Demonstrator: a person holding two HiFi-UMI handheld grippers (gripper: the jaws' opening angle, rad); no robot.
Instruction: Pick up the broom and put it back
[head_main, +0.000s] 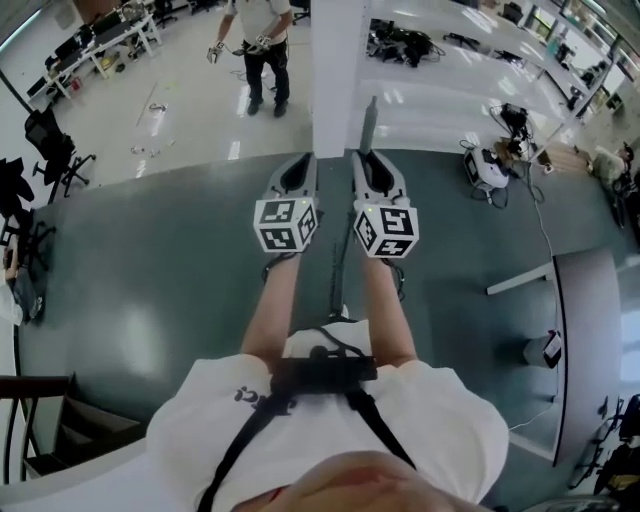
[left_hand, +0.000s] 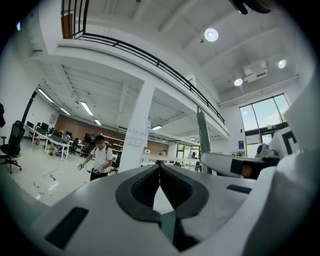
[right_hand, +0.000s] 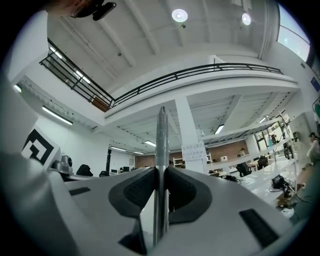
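The broom shows only as a long grey metal handle (head_main: 352, 215), running from near my body up past both grippers. My right gripper (head_main: 368, 160) is shut on this handle (right_hand: 161, 145), which stands upright between its dark pads and rises well above them. My left gripper (head_main: 300, 168) sits close beside it on the left, its jaws shut together with nothing between them (left_hand: 160, 167). In the left gripper view the handle (left_hand: 202, 135) and the right gripper (left_hand: 235, 162) appear just to the right. The broom's head is hidden under my body.
I stand on a dark grey floor area (head_main: 150, 280) in a big office hall. A white pillar (head_main: 338, 70) rises straight ahead, with a person (head_main: 265, 45) standing left of it. Desks (head_main: 100, 45) and chairs (head_main: 55, 150) are at the left; cables and gear (head_main: 490, 165) and a table (head_main: 585, 330) at the right.
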